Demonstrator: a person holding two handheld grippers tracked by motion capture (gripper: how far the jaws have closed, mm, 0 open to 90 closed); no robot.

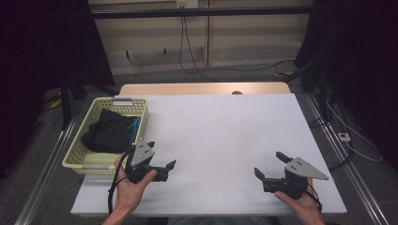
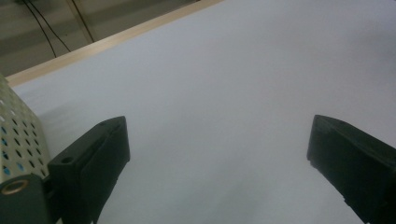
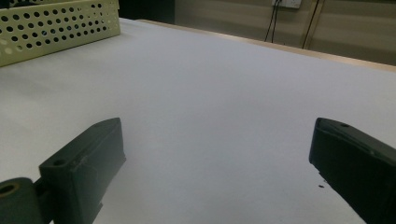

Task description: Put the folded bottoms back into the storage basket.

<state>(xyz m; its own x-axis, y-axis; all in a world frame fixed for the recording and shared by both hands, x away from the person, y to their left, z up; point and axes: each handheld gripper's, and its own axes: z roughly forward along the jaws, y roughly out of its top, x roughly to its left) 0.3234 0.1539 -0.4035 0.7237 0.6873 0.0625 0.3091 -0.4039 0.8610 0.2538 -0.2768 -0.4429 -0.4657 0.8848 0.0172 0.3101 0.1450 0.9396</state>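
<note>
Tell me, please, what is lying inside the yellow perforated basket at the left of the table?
A crumpled black cloth fills the basket, with something blue at its right edge. Whatever lies beneath it is covered.

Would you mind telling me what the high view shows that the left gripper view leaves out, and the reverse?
High view alone: the black cloth lying inside the pale yellow perforated plastic basket, the person's two hands, the right gripper, and cables on the floor beyond the table. Left gripper view alone: a close look along the left gripper, its jaws wide apart with nothing between them. Both share the white tabletop, its wooden far edge and the basket's wall.
</note>
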